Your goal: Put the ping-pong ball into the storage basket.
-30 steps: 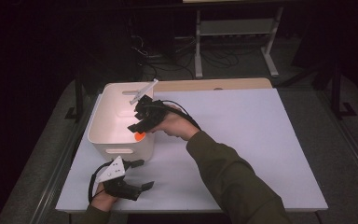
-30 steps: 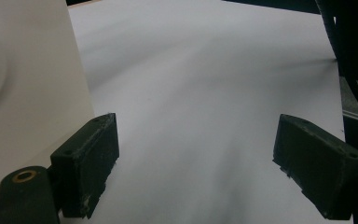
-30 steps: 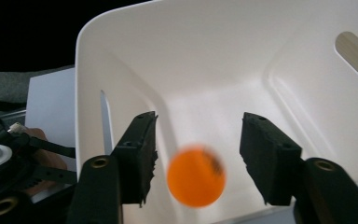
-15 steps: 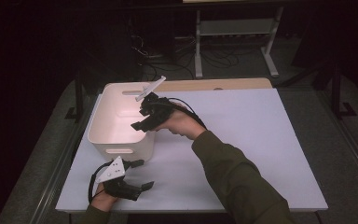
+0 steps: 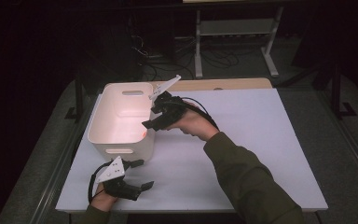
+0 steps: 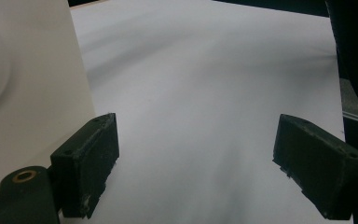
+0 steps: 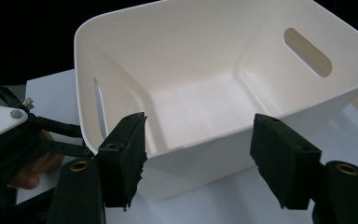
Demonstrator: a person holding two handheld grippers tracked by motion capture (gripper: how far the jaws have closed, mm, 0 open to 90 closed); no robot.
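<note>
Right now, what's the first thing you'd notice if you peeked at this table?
The big white bin on the left part of the white table catches the eye first, its inside bare in the right gripper view. The right gripper hangs at the bin's right rim, its jaws just opening with nothing between them. The left gripper rests wide open on the table just in front of the bin.

A white table takes up the middle of the high view, with a strip of bare wood showing along its far edge. Behind it, on the dark floor, stands a light metal frame with a low shelf, and loose cables lie tangled beside it. A dark post rises at the table's far right corner.
</note>
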